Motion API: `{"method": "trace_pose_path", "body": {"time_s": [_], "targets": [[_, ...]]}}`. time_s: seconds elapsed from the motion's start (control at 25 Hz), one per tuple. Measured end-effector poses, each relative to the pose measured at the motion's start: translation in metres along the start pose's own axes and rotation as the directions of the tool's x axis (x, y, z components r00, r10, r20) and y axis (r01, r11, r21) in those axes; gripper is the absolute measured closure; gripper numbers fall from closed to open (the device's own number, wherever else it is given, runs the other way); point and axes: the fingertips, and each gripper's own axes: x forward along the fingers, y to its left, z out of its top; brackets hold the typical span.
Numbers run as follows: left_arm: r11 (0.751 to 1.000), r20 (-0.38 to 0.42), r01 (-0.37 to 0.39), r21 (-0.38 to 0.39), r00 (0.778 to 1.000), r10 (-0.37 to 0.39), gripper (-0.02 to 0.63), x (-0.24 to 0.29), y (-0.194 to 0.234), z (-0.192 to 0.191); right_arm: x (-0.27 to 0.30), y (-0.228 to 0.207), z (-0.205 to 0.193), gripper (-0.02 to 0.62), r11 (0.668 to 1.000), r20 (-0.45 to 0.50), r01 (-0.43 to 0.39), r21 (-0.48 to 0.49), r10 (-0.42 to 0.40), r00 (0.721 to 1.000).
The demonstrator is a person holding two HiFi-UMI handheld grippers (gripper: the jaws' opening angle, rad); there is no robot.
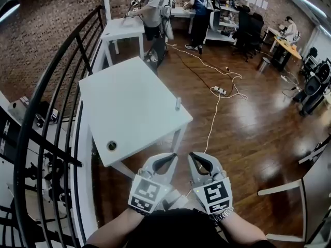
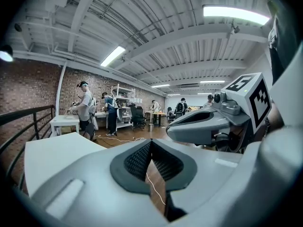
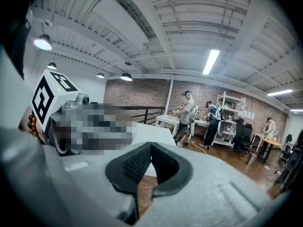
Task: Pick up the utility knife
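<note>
The utility knife, small and grey, lies by the right edge of the white table, its long axis seemingly pointing away from you. It sits well ahead of your 2 grippers, neither clearly nearer. Your left gripper and right gripper are closed and empty. No writing is legible.

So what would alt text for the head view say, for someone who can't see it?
The left gripper and right gripper, both shut and empty, are held side by side before a white table bearing a small grey object; people work in the background.
</note>
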Motion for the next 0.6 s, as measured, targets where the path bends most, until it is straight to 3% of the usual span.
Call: {"method": "trace_pose_path", "body": {"time_s": [0.6], "targets": [[0.999,-0.079,0.021,0.027,0.997,-0.019,0.577,0.034,0.063,-0.01,0.077,-0.026,0.007,0.603,1.0,0.003,0.001,0.022,-0.001,1.0]]}}
